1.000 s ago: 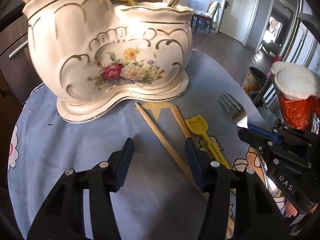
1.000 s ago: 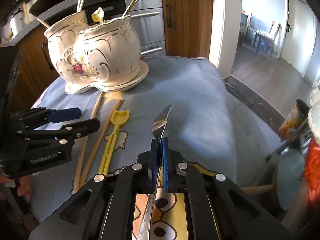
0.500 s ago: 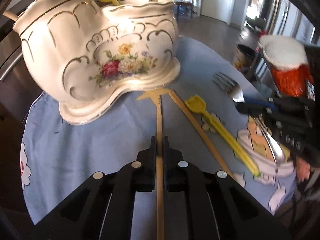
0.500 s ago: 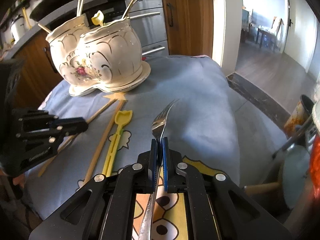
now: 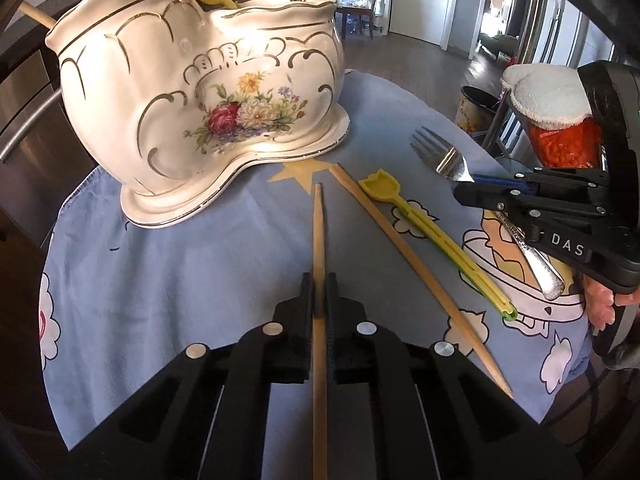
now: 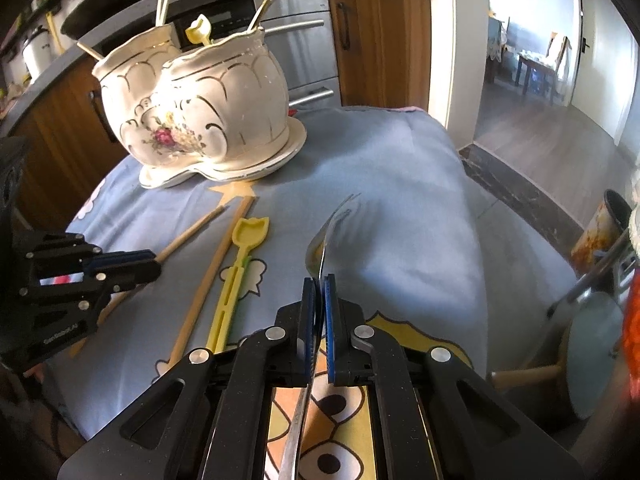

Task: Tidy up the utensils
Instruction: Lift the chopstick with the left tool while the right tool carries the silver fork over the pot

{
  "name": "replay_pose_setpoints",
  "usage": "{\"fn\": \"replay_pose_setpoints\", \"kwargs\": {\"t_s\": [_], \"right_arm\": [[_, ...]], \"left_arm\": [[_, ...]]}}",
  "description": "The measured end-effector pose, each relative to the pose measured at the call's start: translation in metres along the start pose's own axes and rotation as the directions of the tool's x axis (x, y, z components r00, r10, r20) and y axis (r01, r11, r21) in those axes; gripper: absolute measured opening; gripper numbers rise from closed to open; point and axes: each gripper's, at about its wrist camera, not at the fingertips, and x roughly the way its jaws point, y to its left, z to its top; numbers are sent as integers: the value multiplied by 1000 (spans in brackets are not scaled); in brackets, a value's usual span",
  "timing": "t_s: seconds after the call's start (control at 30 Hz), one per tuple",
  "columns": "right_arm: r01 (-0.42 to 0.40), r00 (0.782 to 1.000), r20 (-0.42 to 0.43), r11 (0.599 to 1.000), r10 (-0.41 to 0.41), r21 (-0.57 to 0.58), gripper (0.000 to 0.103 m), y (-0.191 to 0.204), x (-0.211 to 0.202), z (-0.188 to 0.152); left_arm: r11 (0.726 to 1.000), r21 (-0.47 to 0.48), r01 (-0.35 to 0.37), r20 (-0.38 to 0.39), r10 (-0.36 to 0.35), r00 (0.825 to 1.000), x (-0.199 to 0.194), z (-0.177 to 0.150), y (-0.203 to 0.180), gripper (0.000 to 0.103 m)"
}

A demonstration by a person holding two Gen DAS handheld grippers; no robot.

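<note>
The ceramic holder [image 5: 192,92], a two-lobed white pot with gold trim and painted flowers, stands at the far left of the blue cloth [image 5: 168,264] on its own saucer-like base. It looks heavy and breakable, with a hard glazed rim, so anything lowered in should go down gently and not knock the edge; a yellow piece and some sticks already poke out of it.

The fork [image 6: 326,236] is metal, stiff and probably a little slick. The right gripper [image 6: 319,280] is closed on its neck just behind the tines, handle running back under the fingers, tines pointing away. That hold looks firm, though the long handle could let it swing.

One chopstick [image 5: 318,232] is thin, light wood, rigid but easy to roll. The left gripper [image 5: 319,280] is pinched shut around its middle, tip aimed toward the holder.

The second chopstick [image 5: 404,248] lies on the cloth just right of the first. Beside it lies the yellow plastic pick [image 5: 436,240], light and likely bendy; its flat slotted stem seems the best place to take it.
</note>
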Motion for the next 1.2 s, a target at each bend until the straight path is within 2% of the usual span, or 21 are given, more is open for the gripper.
{"fn": "replay_pose_setpoints", "kwargs": {"t_s": [0.13, 0.33, 0.53, 0.67, 0.87, 0.97, 1.07, 1.2], "right_arm": [[-6, 997, 71, 1000, 7, -9, 4, 2, -15, 3], [8, 979, 203, 999, 1, -42, 4, 8, -43, 5], [47, 945, 327, 996, -20, -73, 4, 16, -67, 7], [78, 914, 405, 993, -34, -92, 3, 23, -81, 6], [80, 893, 448, 994, -37, -79, 3, 25, -93, 9], [71, 890, 455, 995, -28, -77, 3, 27, -97, 13], [58, 888, 460, 995, -16, -78, 3, 29, -100, 17], [42, 876, 482, 996, 0, -77, 3, 33, -107, 30]], "left_arm": [[1000, 10, 12, 23, -12, 1000, -6, -1, 2, 6], [1000, 20, 12, 99, -14, 995, -23, 2, 2, 6], [999, 33, 3, 168, -8, 986, -36, 3, 1, 6], [999, 43, -7, 225, -3, 974, -46, 5, 0, 6], [999, 51, -11, 273, -3, 962, -55, 6, -5, 6], [999, 48, -11, 315, -5, 949, -67, 7, -2, 6], [999, 51, -17, 373, -3, 928, -80, 7, -3, 6], [999, 33, -8, 460, -8, 888, -105, 11, 1, 6]]}}
